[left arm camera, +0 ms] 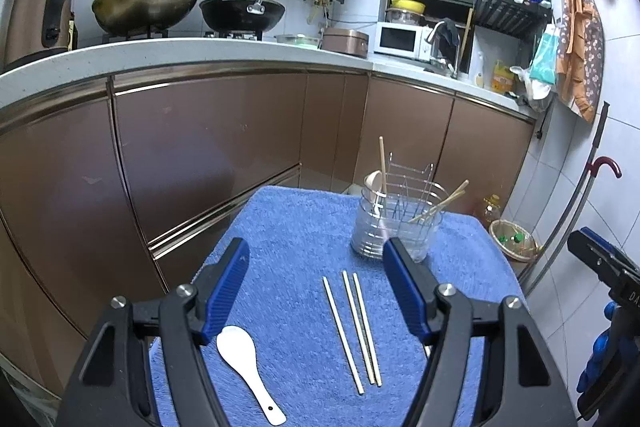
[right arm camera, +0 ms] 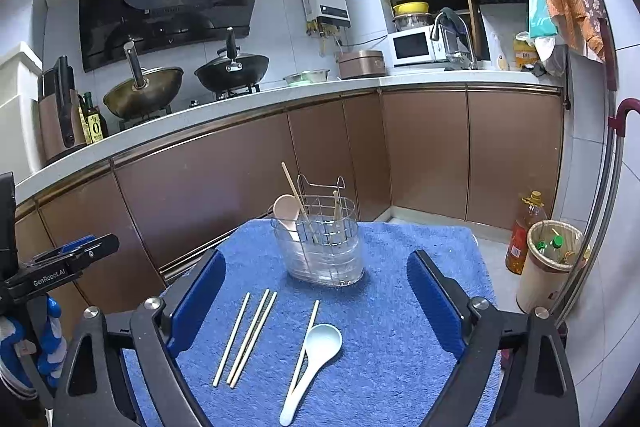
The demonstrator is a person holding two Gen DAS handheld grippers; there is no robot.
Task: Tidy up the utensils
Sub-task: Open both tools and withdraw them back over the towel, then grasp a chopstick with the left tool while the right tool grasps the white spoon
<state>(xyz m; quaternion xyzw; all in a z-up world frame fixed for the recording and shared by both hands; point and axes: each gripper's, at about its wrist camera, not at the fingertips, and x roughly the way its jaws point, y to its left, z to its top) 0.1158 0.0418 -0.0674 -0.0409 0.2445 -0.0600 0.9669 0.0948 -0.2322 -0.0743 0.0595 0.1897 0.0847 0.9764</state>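
A clear utensil holder (left arm camera: 394, 227) (right arm camera: 322, 247) with a wire rack stands on the blue towel (left arm camera: 296, 227) (right arm camera: 400, 267). It holds a pale spoon (right arm camera: 285, 211) and several chopsticks. Three chopsticks (left arm camera: 358, 327) (right arm camera: 248, 337) lie side by side on the towel. A white spoon (left arm camera: 244, 363) lies by my left gripper's left finger. A pale blue spoon (right arm camera: 316, 359) lies across a fourth chopstick (right arm camera: 310, 323). My left gripper (left arm camera: 316, 287) is open and empty above the towel. My right gripper (right arm camera: 316, 291) is open and empty, in front of the holder.
Brown cabinets (left arm camera: 240, 139) and a counter with woks (left arm camera: 148, 3) stand behind the towel-covered table. A bin (right arm camera: 548, 263) and an oil bottle (right arm camera: 522, 235) stand on the floor to the right. The other gripper shows at each view's edge (left arm camera: 604, 267) (right arm camera: 60, 263).
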